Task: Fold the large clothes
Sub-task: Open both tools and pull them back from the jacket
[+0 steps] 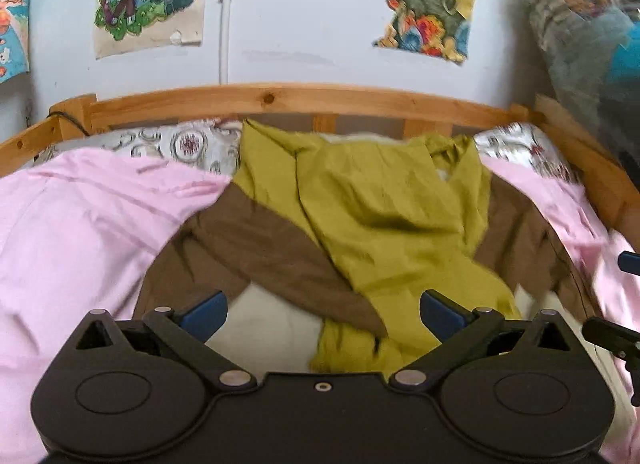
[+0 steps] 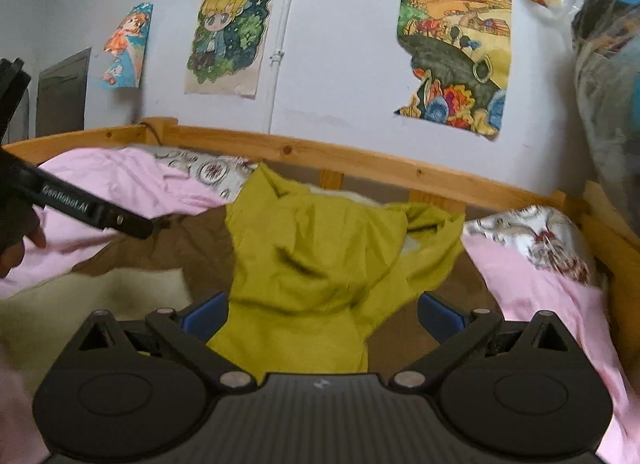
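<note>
On pink bedding (image 1: pixel 72 224), mid-bed: olive-and-brown garment (image 1: pixel 372 216), crumpled, reaching toward wooden rail (image 1: pixel 280 98). Left gripper (image 1: pixel 322 310) jaws wide, empty. Right gripper (image 2: pixel 320 312) jaws wide, empty, above garment's olive part.

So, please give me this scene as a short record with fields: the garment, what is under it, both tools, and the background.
garment: olive-green and brown garment, crumpled, not folded flat
surface: bed with pink sheet and cream fleece
left tool: open, nothing between its fingers
right tool: open, above the garment, not gripping it
bed frame: wooden rail behind the garment
wall: drawings taped up
</note>
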`<state>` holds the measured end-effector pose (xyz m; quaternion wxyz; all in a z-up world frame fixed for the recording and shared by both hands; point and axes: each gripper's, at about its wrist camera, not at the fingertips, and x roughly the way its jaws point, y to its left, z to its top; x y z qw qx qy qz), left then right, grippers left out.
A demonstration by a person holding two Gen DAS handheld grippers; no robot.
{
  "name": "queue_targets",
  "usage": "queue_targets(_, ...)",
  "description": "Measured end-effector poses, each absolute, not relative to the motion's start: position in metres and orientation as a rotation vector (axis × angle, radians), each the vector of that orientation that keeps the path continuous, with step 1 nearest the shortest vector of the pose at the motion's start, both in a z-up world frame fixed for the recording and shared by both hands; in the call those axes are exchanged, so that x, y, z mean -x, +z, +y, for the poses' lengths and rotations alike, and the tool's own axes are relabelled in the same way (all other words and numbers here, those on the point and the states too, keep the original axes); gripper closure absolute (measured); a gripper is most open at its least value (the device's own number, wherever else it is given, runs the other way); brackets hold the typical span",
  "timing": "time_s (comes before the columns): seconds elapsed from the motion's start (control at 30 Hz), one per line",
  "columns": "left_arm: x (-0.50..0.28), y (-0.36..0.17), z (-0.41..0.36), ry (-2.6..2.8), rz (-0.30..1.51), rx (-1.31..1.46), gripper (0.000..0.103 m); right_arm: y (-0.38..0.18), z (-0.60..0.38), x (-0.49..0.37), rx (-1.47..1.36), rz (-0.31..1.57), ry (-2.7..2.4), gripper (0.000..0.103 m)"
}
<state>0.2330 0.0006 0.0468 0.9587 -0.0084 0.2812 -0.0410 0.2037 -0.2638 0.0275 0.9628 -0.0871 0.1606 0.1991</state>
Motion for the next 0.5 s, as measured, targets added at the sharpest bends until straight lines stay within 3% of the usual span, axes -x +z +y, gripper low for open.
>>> queue_targets(0.5,-0.137,-0.051,-0.02,-0.305,0.731,-0.187,0.001,-0.059,-0.265,-0.101,0.414,0.57,0.4,0.0)
